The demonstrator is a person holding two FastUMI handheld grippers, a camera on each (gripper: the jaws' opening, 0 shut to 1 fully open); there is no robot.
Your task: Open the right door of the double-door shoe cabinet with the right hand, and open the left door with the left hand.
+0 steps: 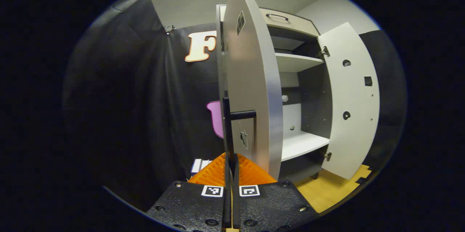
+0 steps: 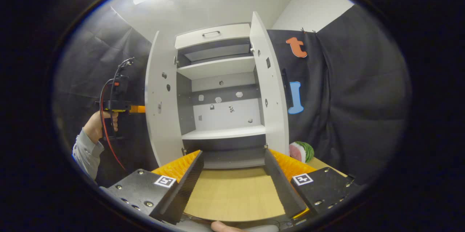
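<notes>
The shoe cabinet point(image 2: 218, 68) stands with both doors swung out. In the left gripper view the left door point(image 1: 250, 90) is seen almost edge-on, and my left gripper point(image 1: 230, 157) is shut on its black handle point(image 1: 242, 115), the bar running between the two fingers. The right door point(image 1: 350, 108) hangs wide open beyond it. In the right gripper view my right gripper point(image 2: 232, 154) is open and holds nothing, set back from the cabinet and facing its shelves. There the left door point(image 2: 160, 104) and right door point(image 2: 270, 94) flank the interior, and a hand holds the left gripper point(image 2: 140, 108) against the left door's outer side.
A drawer with a handle point(image 2: 212, 35) tops the cabinet, with white shelves point(image 2: 223, 132) below. A watermelon-like toy point(image 2: 301, 151) lies on the wooden floor point(image 2: 232, 195) by the right door. Black cloth walls close in on both sides.
</notes>
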